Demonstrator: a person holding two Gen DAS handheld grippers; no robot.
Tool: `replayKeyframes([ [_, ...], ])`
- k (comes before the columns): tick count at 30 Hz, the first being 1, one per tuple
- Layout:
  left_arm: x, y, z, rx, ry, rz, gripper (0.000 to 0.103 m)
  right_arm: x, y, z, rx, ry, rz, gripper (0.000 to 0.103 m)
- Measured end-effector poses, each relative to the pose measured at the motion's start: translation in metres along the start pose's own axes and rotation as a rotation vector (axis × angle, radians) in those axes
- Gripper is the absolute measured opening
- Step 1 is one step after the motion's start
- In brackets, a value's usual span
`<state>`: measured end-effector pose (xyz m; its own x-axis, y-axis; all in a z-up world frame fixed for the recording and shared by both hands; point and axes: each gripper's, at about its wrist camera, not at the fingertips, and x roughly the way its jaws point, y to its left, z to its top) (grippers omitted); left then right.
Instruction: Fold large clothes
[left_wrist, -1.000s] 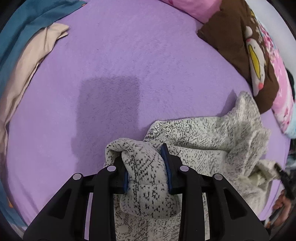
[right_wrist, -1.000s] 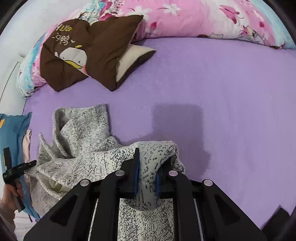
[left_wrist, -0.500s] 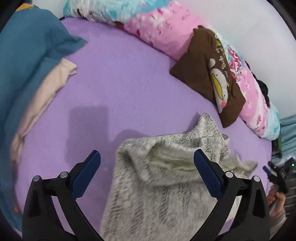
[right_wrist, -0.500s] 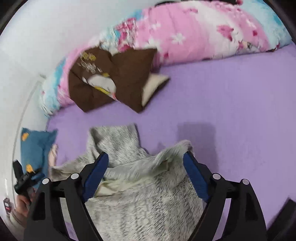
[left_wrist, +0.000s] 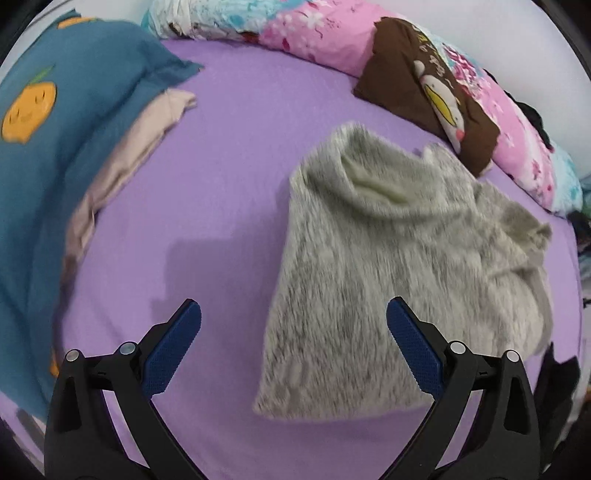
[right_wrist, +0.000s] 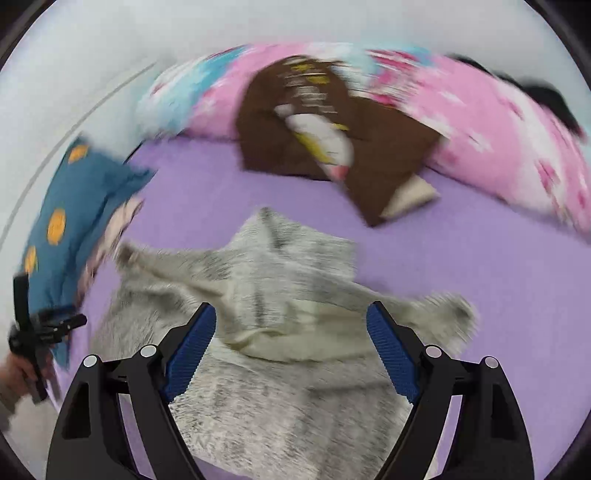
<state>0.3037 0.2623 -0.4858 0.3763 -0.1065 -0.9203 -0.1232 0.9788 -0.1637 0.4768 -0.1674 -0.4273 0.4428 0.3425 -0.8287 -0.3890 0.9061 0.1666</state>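
A: What is filling the room around the bed?
B: A purple sheet is covering the bed. A pale wall is rising behind it, and soft, even light is falling across the sheet.
A: What is lying along the far edge of the bed?
B: A pink floral quilt is stretching along that edge, under the wall. A brown cushion with a duck print is leaning against the quilt.
A: And at the other side of the bed?
B: A blue pillow with orange faces is sitting there, and a beige cloth is poking out beneath it.
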Motion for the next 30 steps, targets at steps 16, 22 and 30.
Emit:
replayKeyframes([
  [16,0.034,0.016,-0.066,-0.093,0.025,-0.143,0.096,0.125,0.25,0.016,-0.608,0.15,0.038,0.06],
  [22,0.042,0.025,-0.068,-0.137,0.032,-0.212,0.096,0.153,0.284,-0.003,-0.699,0.202,0.012,0.05],
  [30,0.048,0.033,-0.076,-0.17,0.038,-0.261,0.097,0.186,0.283,0.012,-0.707,0.255,-0.134,0.007],
])
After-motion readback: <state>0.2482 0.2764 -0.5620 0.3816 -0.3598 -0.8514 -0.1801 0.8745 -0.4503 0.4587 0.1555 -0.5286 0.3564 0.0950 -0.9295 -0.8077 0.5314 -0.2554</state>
